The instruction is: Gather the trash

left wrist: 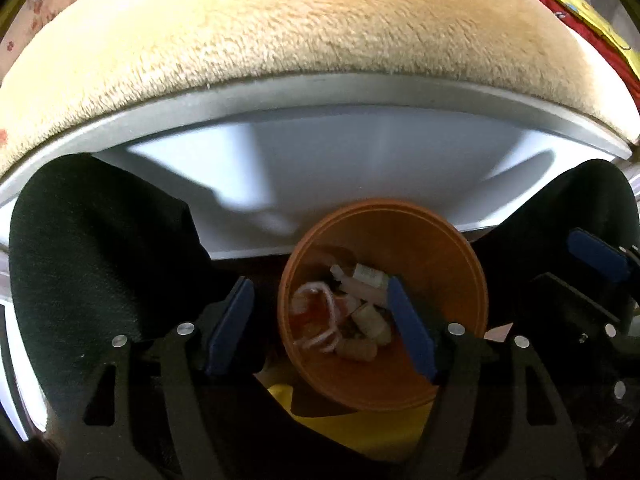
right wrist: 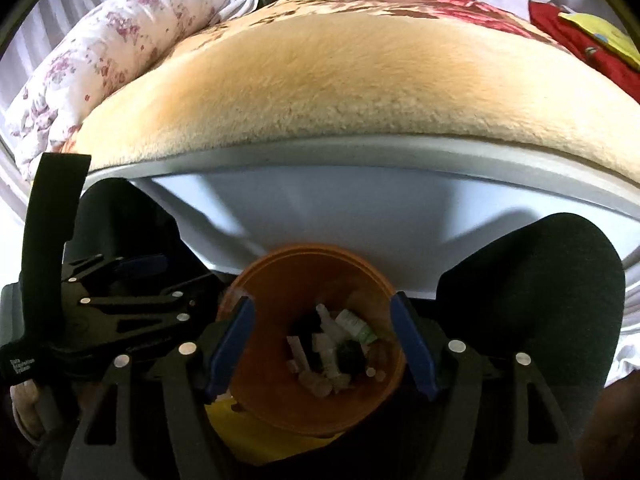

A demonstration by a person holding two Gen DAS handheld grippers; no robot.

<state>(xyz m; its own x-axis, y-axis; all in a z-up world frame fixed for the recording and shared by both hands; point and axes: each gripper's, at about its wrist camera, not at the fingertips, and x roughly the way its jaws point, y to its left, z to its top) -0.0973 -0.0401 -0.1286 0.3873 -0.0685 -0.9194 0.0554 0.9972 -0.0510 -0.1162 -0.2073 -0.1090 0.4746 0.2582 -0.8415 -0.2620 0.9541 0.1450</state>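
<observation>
An orange round bin [left wrist: 440,248] sits low in front of the bed and also shows in the right wrist view [right wrist: 280,280]. It holds several pieces of trash [left wrist: 360,312]: white wrappers, small tubes and a pinkish string; they also show in the right wrist view [right wrist: 336,352]. My left gripper [left wrist: 320,320] is open and empty, its right finger [left wrist: 408,328] over the bin's mouth. My right gripper [right wrist: 320,344] is open and empty, its fingers on either side of the bin above it.
A beige fleece blanket [right wrist: 340,92] covers the bed above a grey-white bed frame [right wrist: 360,152]. A floral pillow [right wrist: 100,60] lies at the far left. Red and yellow cloth [right wrist: 580,36] lies at the far right. Something yellow [left wrist: 360,428] lies under the bin.
</observation>
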